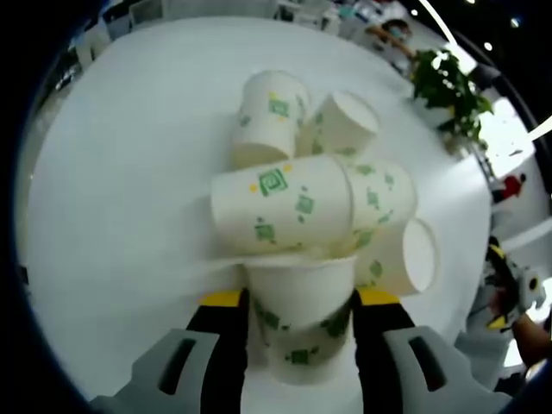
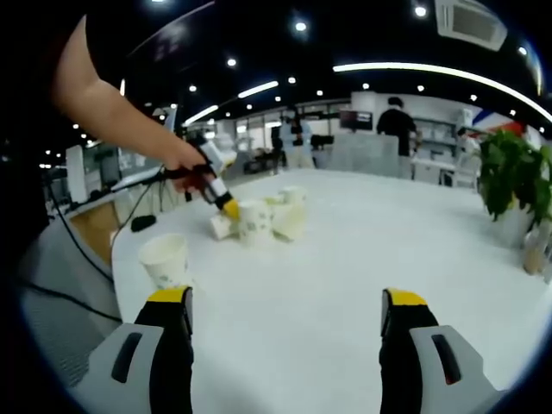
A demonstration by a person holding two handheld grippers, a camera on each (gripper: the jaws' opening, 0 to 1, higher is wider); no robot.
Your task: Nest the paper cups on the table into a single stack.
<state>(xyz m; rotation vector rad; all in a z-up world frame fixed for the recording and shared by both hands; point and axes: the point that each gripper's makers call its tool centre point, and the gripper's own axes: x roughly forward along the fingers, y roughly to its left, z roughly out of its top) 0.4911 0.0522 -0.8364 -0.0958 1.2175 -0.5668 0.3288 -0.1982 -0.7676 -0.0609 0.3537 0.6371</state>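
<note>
My left gripper [image 1: 300, 302] is shut on a white paper cup [image 1: 302, 323] with green and yellow print, one yellow-tipped jaw on each side of it. Its rim touches a pile of several like cups [image 1: 280, 211] lying on their sides on the round white table [image 1: 121, 198]. In the right gripper view, a person's hand holds the left gripper [image 2: 226, 207] at that same pile of cups [image 2: 272, 220]. One more cup [image 2: 166, 259] stands upright near the table's left edge. My right gripper [image 2: 286, 302] is open above the table, with nothing between its jaws.
A potted green plant [image 2: 513, 181] stands at the table's right side, and it also shows in the left gripper view as the plant [image 1: 448, 82]. A person [image 2: 397, 125] stands far behind the table. Bare tabletop [image 2: 371, 250] lies between my right gripper and the pile.
</note>
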